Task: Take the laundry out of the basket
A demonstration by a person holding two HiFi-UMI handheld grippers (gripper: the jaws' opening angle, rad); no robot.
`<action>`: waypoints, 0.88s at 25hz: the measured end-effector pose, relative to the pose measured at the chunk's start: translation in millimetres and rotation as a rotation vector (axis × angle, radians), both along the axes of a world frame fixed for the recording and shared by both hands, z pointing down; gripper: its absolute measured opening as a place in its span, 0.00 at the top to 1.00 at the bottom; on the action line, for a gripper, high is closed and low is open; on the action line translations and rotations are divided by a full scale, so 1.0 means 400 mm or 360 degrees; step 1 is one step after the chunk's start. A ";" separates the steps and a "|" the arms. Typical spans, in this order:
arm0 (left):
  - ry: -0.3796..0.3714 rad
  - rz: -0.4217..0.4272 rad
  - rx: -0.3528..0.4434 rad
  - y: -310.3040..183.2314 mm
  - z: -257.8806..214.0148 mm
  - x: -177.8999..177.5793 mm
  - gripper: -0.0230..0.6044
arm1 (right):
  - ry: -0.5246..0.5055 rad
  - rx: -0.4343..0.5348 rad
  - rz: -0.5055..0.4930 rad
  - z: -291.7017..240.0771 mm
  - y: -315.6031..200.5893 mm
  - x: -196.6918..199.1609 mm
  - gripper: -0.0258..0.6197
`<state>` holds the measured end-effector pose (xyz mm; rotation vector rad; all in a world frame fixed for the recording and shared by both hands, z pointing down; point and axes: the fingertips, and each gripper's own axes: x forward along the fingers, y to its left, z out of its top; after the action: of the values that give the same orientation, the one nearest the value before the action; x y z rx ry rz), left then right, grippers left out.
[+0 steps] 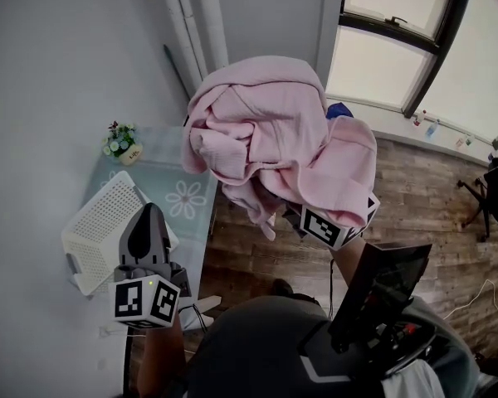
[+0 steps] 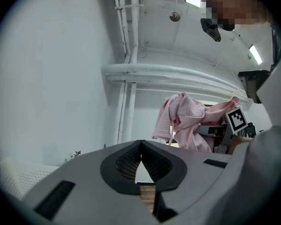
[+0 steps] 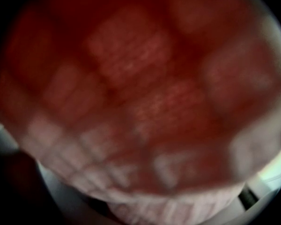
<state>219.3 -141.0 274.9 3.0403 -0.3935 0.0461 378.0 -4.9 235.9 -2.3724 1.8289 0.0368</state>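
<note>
A bundled pink cloth (image 1: 266, 139) is raised in the air and draped over my right gripper (image 1: 328, 222). Only that gripper's marker cube shows below the cloth; its jaws are buried in it. The pink cloth (image 3: 140, 102) fills the right gripper view, pressed close and blurred. The left gripper view shows the cloth (image 2: 185, 121) hanging at the right. My left gripper (image 1: 149, 214) is at the lower left, over the white perforated basket (image 1: 100, 230), which leans on the table. Its jaws (image 2: 140, 144) meet at the tips with nothing between them.
The basket rests against a glass table (image 1: 178, 193) with a flower pattern, set against the wall. A small flower pot (image 1: 120, 142) stands at the table's far end. White pipes (image 1: 199, 23) run up the wall. A wooden floor (image 1: 415, 197), a window (image 1: 415, 40) and a dark chair (image 1: 494, 189) lie to the right.
</note>
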 end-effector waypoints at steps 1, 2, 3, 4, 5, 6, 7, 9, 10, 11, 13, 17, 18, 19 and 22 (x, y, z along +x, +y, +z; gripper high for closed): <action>-0.0004 -0.0004 -0.0005 -0.007 0.003 -0.003 0.95 | -0.0001 -0.0001 0.0002 0.004 -0.005 -0.003 0.51; -0.0006 -0.0007 -0.0009 -0.012 0.005 -0.006 0.95 | 0.0001 -0.0004 0.0007 0.007 -0.009 -0.006 0.51; -0.0007 -0.0008 -0.0013 -0.015 0.005 -0.009 0.95 | 0.0007 -0.0010 0.0012 0.009 -0.012 -0.008 0.51; -0.0006 -0.0008 -0.0015 -0.017 0.005 -0.011 0.95 | 0.0013 -0.0015 0.0017 0.010 -0.015 -0.010 0.51; -0.0006 -0.0009 -0.0015 -0.019 0.005 -0.013 0.95 | 0.0016 -0.0018 0.0019 0.012 -0.017 -0.012 0.51; -0.0006 -0.0010 -0.0014 -0.022 0.006 -0.015 0.95 | 0.0013 -0.0019 0.0019 0.014 -0.020 -0.013 0.51; -0.0007 -0.0012 -0.0014 -0.025 0.007 -0.017 0.95 | 0.0007 -0.0017 0.0019 0.016 -0.022 -0.014 0.51; -0.0007 -0.0018 -0.0016 -0.036 0.009 -0.021 0.95 | -0.0008 -0.0014 0.0021 0.020 -0.030 -0.014 0.51; -0.0006 -0.0020 -0.0017 -0.041 0.009 -0.024 0.95 | -0.0012 -0.0013 0.0022 0.022 -0.035 -0.015 0.51; -0.0004 -0.0022 -0.0017 -0.046 0.009 -0.026 0.95 | -0.0013 -0.0014 0.0023 0.023 -0.039 -0.016 0.51; 0.0004 -0.0021 -0.0021 -0.052 0.008 -0.027 0.95 | -0.0009 -0.0017 0.0027 0.025 -0.045 -0.017 0.51; 0.0020 -0.0014 -0.0015 -0.053 -0.006 -0.028 0.95 | -0.0009 -0.0016 0.0035 0.018 -0.047 -0.017 0.51; 0.0020 -0.0015 -0.0012 -0.052 -0.010 -0.028 0.95 | -0.0013 -0.0014 0.0035 0.016 -0.046 -0.018 0.51; 0.0021 -0.0017 -0.0010 -0.052 -0.012 -0.029 0.95 | -0.0015 -0.0014 0.0035 0.014 -0.046 -0.019 0.51; 0.0019 -0.0022 -0.0015 -0.055 -0.007 -0.030 0.95 | -0.0008 -0.0022 0.0040 0.015 -0.047 -0.022 0.51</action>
<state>207.1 -163.0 272.1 3.0267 -0.4120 0.0294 369.2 -23.5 242.0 -2.4024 1.8030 0.0213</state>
